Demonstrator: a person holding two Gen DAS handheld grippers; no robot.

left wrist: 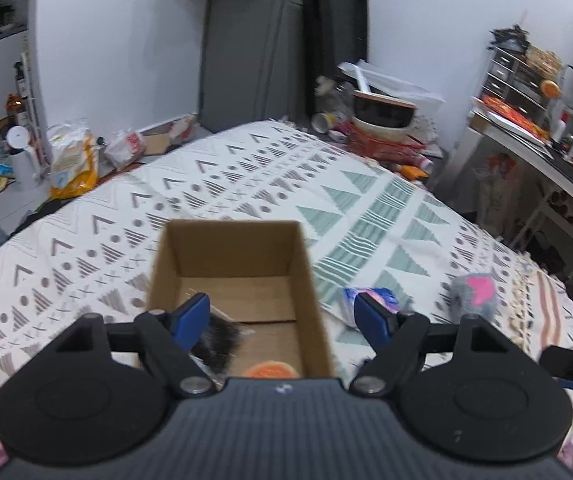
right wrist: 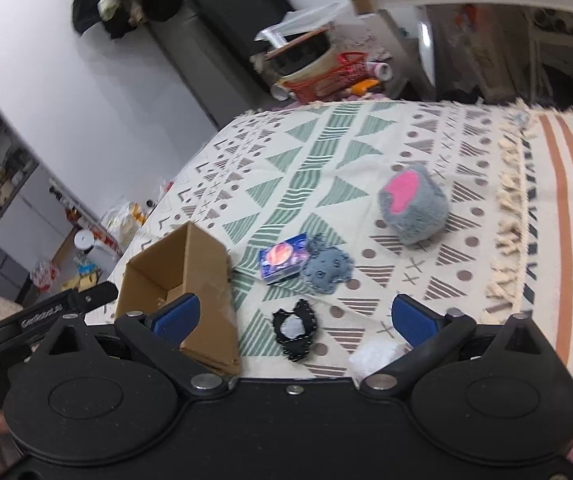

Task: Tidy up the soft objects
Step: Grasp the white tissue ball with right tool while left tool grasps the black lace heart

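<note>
Starting at the left: the cardboard box point(left wrist: 238, 280) sits open-topped on the bed point(left wrist: 86, 240), and the left tool point(left wrist: 282, 312) hovers right over its near end, fingers spread wide with nothing between them. One blue finger hangs inside the box, the other outside its right wall. Down in the box there is a dark furry thing point(left wrist: 216, 340) at about 8 o'clock from the left tool's centre, and an orange item point(left wrist: 272, 371) peeking out at 6 o'clock, mostly hidden by the tool body.

Moving right, the loose things lie on the bedspread. In the right wrist view the box point(right wrist: 182, 276) is at 10 o'clock from the right tool point(right wrist: 292, 320), whose fingers also stand wide apart and empty. Dead ahead at 12 o'clock, just beyond the gap, lies a small black frilly piece point(right wrist: 295, 330). Farther up, a blue printed packet point(right wrist: 282, 262) touches a flat grey-blue fabric patch point(right wrist: 328, 270). At 1 o'clock, well apart from the rest, sits the grey plush ball with a pink patch point(right wrist: 412, 206). Low at 4 o'clock, near the right finger, there is something white point(right wrist: 374, 354); too blurred to name.

My call: the right tool is nearer everything still loose, and the black piece is closest, straight ahead with its long axis running away from the tool.
</note>
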